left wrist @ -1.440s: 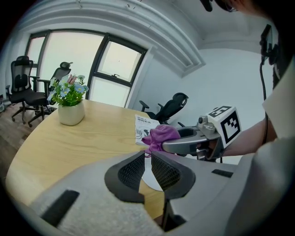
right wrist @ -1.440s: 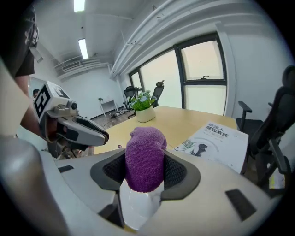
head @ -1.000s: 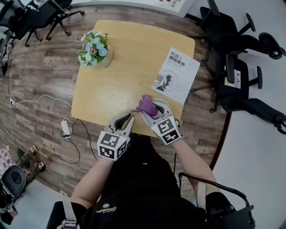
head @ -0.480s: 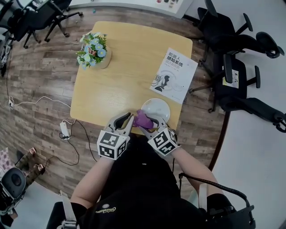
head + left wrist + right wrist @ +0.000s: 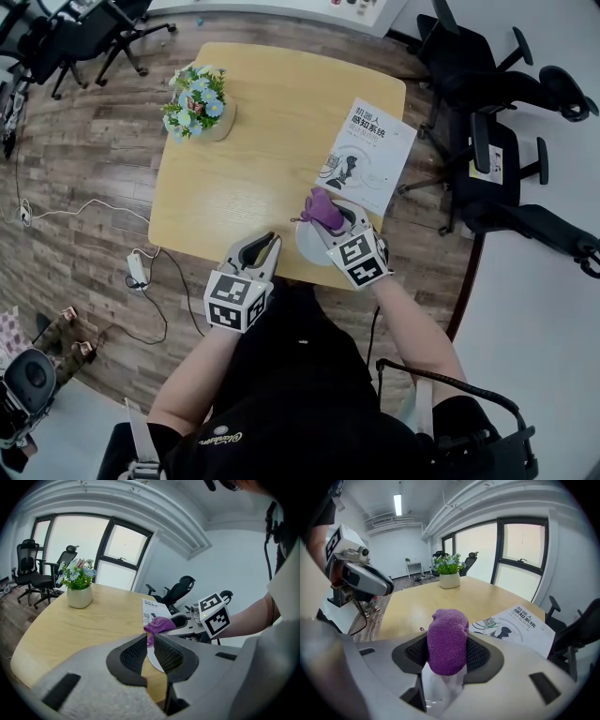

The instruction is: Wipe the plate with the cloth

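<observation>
1. Wiping looks to be under way. Your right claw is clenched on the purple cloth, which bulges past its pads. The cloth sits over the far side of the white plate, next to the booklet.
2. The plate lies near your edge of the surface. Its near part is bare of the cloth, and I judge that stretch is left to cover. No view shows whether any of the plate is clean yet.
3. Your left claw is closed to a slit and carries nothing. It sits just beside the plate's near-left rim.
4. Only the head view gives the layout: plate, booklet, and the flower pot well apart at the far corner.
5. Only the right gripper view shows the cloth pinched squarely between both pads, with the plate directly beneath. The left gripper view adds a sliver of plate seen through its slit.
</observation>
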Demonstrator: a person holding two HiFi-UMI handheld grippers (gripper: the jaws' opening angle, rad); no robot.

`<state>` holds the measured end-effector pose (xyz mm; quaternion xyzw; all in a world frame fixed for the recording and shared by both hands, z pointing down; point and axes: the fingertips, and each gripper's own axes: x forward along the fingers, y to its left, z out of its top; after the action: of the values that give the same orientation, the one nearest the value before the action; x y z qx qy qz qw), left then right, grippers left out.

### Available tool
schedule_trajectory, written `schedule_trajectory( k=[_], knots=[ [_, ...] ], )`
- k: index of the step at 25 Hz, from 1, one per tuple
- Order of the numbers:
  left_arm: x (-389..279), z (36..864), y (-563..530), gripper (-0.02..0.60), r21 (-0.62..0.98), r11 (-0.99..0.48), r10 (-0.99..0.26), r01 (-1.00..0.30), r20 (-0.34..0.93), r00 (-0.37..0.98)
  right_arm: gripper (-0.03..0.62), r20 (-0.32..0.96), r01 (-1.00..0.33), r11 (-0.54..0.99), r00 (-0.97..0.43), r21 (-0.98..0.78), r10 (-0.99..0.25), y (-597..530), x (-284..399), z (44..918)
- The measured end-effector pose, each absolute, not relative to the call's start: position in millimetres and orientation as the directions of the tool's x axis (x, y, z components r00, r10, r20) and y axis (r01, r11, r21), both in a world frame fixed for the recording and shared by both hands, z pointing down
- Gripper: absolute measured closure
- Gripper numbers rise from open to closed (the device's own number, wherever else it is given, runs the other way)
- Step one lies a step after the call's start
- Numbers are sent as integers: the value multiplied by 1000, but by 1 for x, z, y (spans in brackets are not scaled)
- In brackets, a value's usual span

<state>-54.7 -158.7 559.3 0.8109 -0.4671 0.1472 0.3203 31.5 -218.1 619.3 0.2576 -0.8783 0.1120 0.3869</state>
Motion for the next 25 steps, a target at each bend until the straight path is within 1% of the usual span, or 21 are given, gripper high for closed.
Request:
schedule_trajectory(
  k=[4,13,16,20,25],
  knots=[
    [-55,560,-160,532,383,-358,-660,-852,542,521,405,741,-523,852,-573,-3,-349,-211,30,622],
    [-45,562,-160,532,393,-378,-641,-838,542,543,405,734,-412,906,-644,-98,-214,-136,7,623],
    [-44,564,-160,532,402,-382,-632,-833,544,552,405,736,-403,907,-650,-120,-191,-120,7,625],
    [-44,565,-161,532,402,-383,-630,-832,545,553,405,744,-439,893,-627,-95,-230,-137,19,628],
    [-45,565,-156,532,400,-388,-626,-830,547,556,405,758,-529,849,-560,-15,-336,-186,49,630]
  ],
)
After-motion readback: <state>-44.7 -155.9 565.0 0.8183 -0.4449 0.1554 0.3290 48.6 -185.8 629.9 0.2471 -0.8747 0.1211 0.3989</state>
